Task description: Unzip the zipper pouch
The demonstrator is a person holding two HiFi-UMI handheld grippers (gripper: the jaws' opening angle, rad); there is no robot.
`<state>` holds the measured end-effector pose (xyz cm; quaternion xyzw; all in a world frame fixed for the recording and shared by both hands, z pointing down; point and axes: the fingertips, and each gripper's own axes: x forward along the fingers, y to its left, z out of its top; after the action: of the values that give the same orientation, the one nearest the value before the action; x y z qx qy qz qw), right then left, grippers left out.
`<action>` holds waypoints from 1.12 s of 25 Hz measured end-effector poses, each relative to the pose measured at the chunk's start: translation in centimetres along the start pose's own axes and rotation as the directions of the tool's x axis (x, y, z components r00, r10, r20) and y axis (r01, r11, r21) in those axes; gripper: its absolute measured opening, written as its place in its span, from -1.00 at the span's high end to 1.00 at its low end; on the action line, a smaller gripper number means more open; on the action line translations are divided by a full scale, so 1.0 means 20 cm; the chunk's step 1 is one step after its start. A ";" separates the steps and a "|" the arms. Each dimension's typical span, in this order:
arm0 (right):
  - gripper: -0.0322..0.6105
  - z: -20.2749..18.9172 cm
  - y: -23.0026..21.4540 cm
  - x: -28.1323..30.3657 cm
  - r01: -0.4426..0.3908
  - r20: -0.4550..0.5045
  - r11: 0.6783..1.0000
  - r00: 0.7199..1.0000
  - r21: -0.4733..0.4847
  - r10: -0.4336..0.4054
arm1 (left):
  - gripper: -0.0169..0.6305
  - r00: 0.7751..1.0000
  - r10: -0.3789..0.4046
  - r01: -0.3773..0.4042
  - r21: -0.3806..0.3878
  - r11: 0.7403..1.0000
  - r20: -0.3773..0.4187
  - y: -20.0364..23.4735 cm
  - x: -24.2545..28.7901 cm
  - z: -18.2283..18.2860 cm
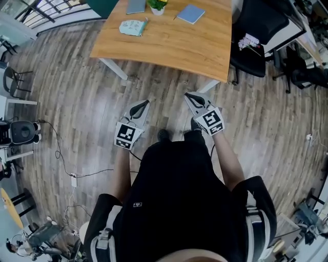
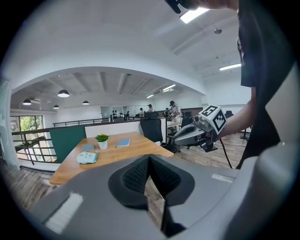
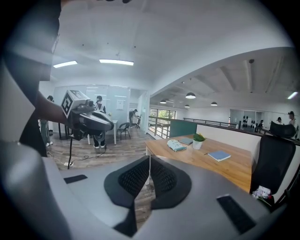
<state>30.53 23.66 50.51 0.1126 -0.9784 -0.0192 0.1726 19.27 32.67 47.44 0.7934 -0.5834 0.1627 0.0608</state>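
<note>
The zipper pouch (image 1: pixel 132 26) is pale teal and lies flat near the far left part of the wooden table (image 1: pixel 179 43); it also shows in the left gripper view (image 2: pixel 87 157) and the right gripper view (image 3: pixel 176 145). My left gripper (image 1: pixel 146 103) and right gripper (image 1: pixel 188 95) hang side by side over the floor, short of the table's near edge. Both point toward the table. The left gripper's (image 2: pixel 149 157) jaws meet at the tips with nothing between them. The right gripper's (image 3: pixel 150 157) jaws are likewise shut and empty. Each gripper sees the other, the right gripper (image 2: pixel 172 139) and the left gripper (image 3: pixel 112 127).
On the table stand a small potted plant (image 1: pixel 157 6), a blue notebook (image 1: pixel 190 14) and a grey notebook (image 1: pixel 136 5). A black office chair (image 1: pixel 253 30) sits at the table's right. A cable with a plug (image 1: pixel 73 179) runs over the wooden floor at my left.
</note>
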 end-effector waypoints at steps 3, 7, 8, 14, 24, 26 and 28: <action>0.82 0.00 0.02 0.02 0.002 0.000 1.000 1.000 0.002 -0.002 | 0.94 1.000 0.003 -0.003 0.004 1.000 0.002 0.02 -0.01 0.00; 0.72 0.01 0.04 0.04 -0.001 0.008 1.000 1.000 0.000 0.001 | 0.85 1.000 0.020 -0.020 0.002 1.000 -0.006 0.04 -0.03 -0.03; 0.70 0.01 0.04 0.05 -0.003 0.008 1.000 1.000 0.001 0.003 | 0.82 1.000 0.024 -0.024 0.001 1.000 -0.015 0.05 -0.04 -0.04; 0.47 0.02 0.05 0.07 -0.005 0.005 1.000 1.000 -0.001 0.005 | 0.69 1.000 0.031 -0.031 -0.016 0.999 -0.003 0.08 -0.06 -0.04; 0.26 0.02 0.06 0.09 0.015 0.003 1.000 1.000 0.005 -0.015 | 0.48 0.999 0.031 -0.031 -0.028 0.999 0.012 0.14 -0.08 -0.07; 0.22 0.01 0.06 0.09 0.025 -0.005 1.000 1.000 0.010 -0.025 | 0.47 1.000 0.026 -0.026 -0.030 0.999 0.015 0.16 -0.09 -0.09; 0.19 0.00 0.07 0.10 0.035 -0.014 0.999 0.999 0.015 -0.034 | 0.46 1.000 0.023 -0.023 -0.024 0.999 0.011 0.17 -0.11 -0.11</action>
<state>28.39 24.63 51.19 0.1309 -0.9752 -0.0138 0.1780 15.00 34.25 48.40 0.7868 -0.5947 0.1519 0.0652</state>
